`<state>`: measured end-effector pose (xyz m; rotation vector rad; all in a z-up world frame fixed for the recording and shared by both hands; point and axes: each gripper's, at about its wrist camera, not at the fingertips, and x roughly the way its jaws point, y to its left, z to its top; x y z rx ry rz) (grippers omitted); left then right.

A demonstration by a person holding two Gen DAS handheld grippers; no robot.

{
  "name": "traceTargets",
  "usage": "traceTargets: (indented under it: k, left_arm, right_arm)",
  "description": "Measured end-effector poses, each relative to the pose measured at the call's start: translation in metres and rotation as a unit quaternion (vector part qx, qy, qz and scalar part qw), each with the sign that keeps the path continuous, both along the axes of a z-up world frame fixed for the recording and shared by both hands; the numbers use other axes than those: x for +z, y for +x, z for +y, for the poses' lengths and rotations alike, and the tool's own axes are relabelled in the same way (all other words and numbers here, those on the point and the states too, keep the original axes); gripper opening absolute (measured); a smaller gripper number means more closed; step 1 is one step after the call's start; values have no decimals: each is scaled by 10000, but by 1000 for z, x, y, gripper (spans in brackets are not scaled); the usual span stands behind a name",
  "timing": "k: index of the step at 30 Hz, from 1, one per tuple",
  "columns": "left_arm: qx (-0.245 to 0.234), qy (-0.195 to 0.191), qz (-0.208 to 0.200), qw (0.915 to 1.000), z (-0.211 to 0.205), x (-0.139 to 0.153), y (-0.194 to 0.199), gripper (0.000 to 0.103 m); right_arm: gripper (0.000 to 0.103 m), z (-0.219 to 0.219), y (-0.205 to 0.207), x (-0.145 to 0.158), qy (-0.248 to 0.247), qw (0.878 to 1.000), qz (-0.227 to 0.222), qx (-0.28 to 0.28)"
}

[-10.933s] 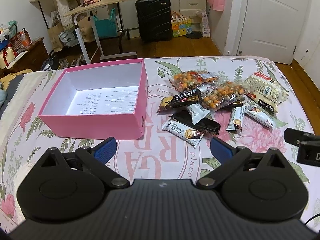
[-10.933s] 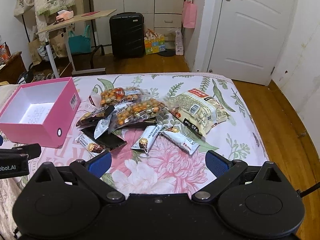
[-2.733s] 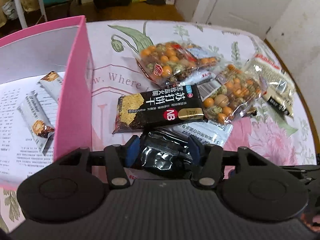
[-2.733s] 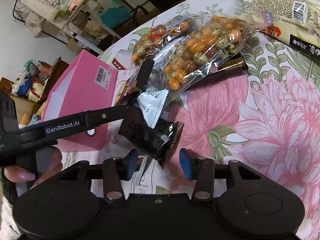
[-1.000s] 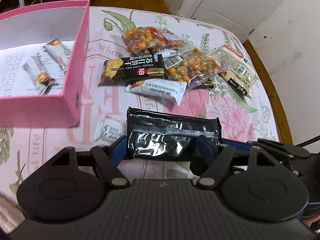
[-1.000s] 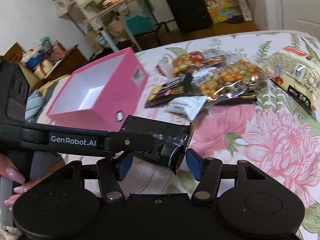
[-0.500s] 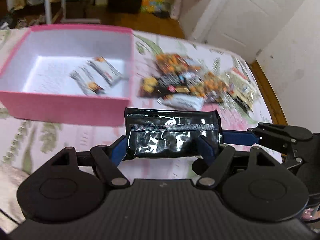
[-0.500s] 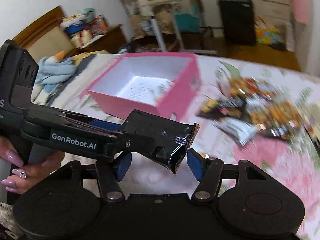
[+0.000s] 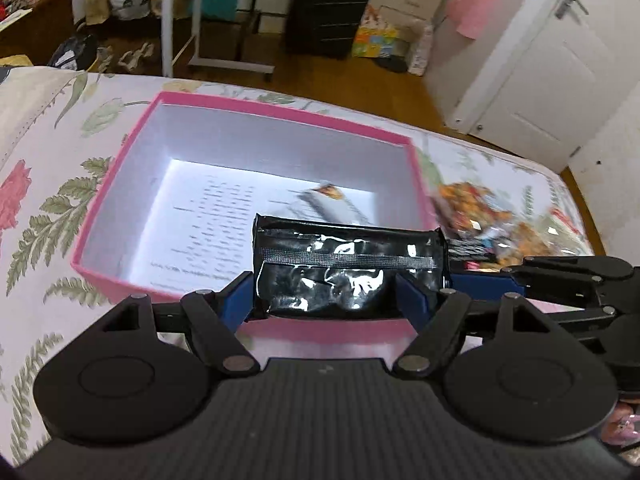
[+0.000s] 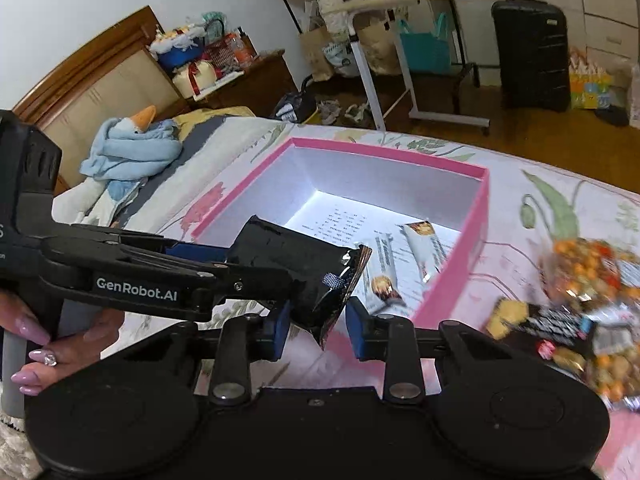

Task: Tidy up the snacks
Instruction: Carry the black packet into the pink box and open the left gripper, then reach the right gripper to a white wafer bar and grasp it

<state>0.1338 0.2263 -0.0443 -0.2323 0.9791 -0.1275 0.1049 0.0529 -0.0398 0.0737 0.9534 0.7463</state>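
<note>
- A black foil snack packet was held in the air over the near wall of the pink box. Its long axis ran crosswise, from one blue pad of the left gripper to the other.
- The left gripper was clamped on the packet, its pads pressing in on the packet's two ends.
- From the right wrist camera, the same packet pointed its crimped end toward the right gripper. That end hung between the blue fingers, whose jaws were closing. One finger seemed to touch the foil; a gap showed at the other, so no firm grip could be told.
- The box's open white floor lay ahead of and below the packet in both views. My reading is that the coming move needs the packet carried forward over the wall, then let down inside.
- The left hand bore the packet and was the nearer to the drop.
- Two white snack bars already lay on the printed paper in the box.
- Only the right view showed the packet's depth and the hand on the handle.
- Only the left view showed the packet's full width, with the right gripper's arm reaching in from the side.
- The remaining snack pile lay blurred on the floral bedspread, beside the box.
</note>
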Motion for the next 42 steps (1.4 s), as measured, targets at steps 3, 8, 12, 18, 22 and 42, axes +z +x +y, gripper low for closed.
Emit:
traceTargets:
  k: [3,8,12,18,22,42]
  left_arm:
    - [89,201,168,9996,12,-15,20,74]
    - [317,376,571,9972,26,-40,44,74]
    - [444,479,779,9948,30,-59,52,74]
    - [558,778,693,9930,26,-66,54,76]
    - [686,601,562,9942,27,-50,42,76]
    - [9,699,102,9975,-44,57,-47,76]
  right_arm:
    - [36,18,23,-18,2,9995,304,40]
    - [37,42,50,-49,-68,9967,804,66]
    - [39,55,57,-67,-179,9943,1048,17]
    - [45,73,62,-77,-499,9929,1080,14]
    - [50,69,55,-64,-441,9946,934,76]
    - [62,-17,-8,29,-463,9988,92,132]
